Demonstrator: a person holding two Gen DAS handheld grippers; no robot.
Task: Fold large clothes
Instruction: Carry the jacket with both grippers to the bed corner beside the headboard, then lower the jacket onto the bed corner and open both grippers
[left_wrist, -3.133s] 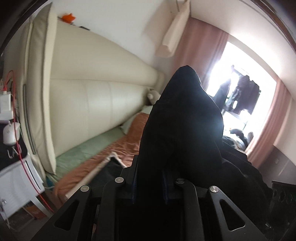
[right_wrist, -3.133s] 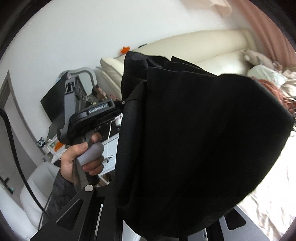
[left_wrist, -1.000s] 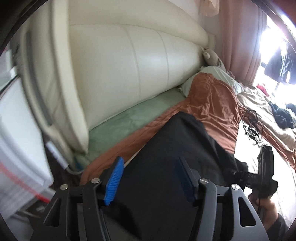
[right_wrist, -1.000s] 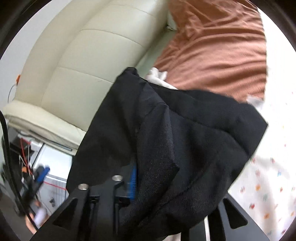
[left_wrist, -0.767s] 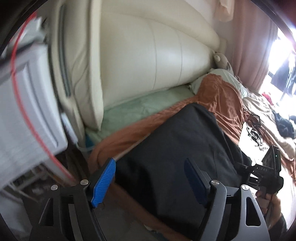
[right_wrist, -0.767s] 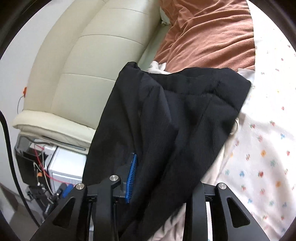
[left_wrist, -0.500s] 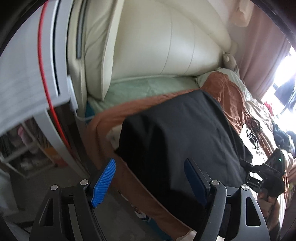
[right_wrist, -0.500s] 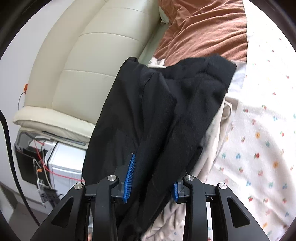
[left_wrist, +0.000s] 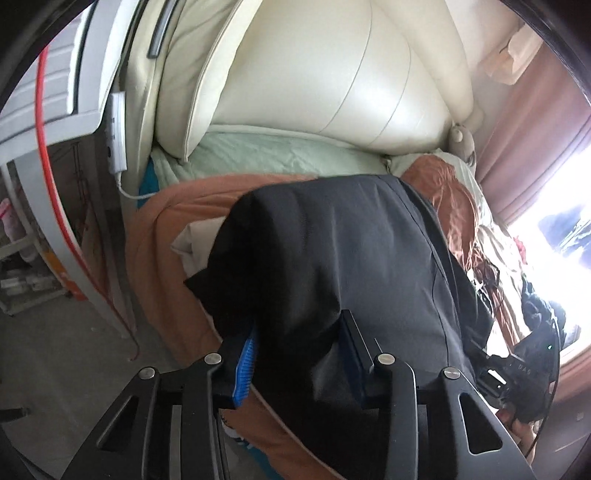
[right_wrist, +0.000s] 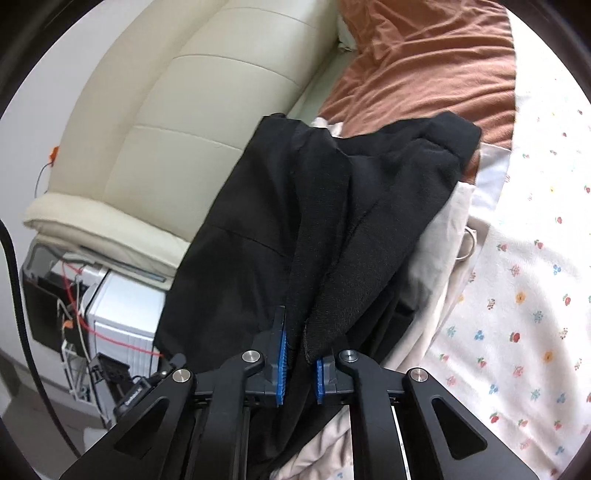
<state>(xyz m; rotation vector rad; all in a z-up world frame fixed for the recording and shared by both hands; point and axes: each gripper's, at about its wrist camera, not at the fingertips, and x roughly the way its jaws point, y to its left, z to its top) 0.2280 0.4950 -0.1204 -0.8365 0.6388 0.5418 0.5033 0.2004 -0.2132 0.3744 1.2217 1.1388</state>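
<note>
A large black garment (left_wrist: 332, 251) lies spread over the bed, its near edge hanging toward me. My left gripper (left_wrist: 299, 356) is at that near edge. Its jaws are closing, with a thick bunch of the black cloth filling the gap between the blue pads (left_wrist: 244, 363). In the right wrist view the same black garment (right_wrist: 332, 192) runs away in long folds. My right gripper (right_wrist: 299, 369) is closing too, its jaws nearly together with a narrow fold pinched between the pads (right_wrist: 281, 363). The other hand's gripper shows at the lower right of the left wrist view.
A cream padded headboard (left_wrist: 314, 85) stands behind the bed. An orange-brown blanket (right_wrist: 424, 66) and a pale green sheet (left_wrist: 266, 155) lie under the garment, and a floral sheet (right_wrist: 524, 295) to the right. A white cabinet (right_wrist: 122, 314) with a red cable (left_wrist: 44, 147) stands beside the bed.
The garment has gone from held up to lying on the bed. My left gripper sank and rolled, and its wide jaws narrowed onto the near edge. The right jaws narrowed onto a fold.
</note>
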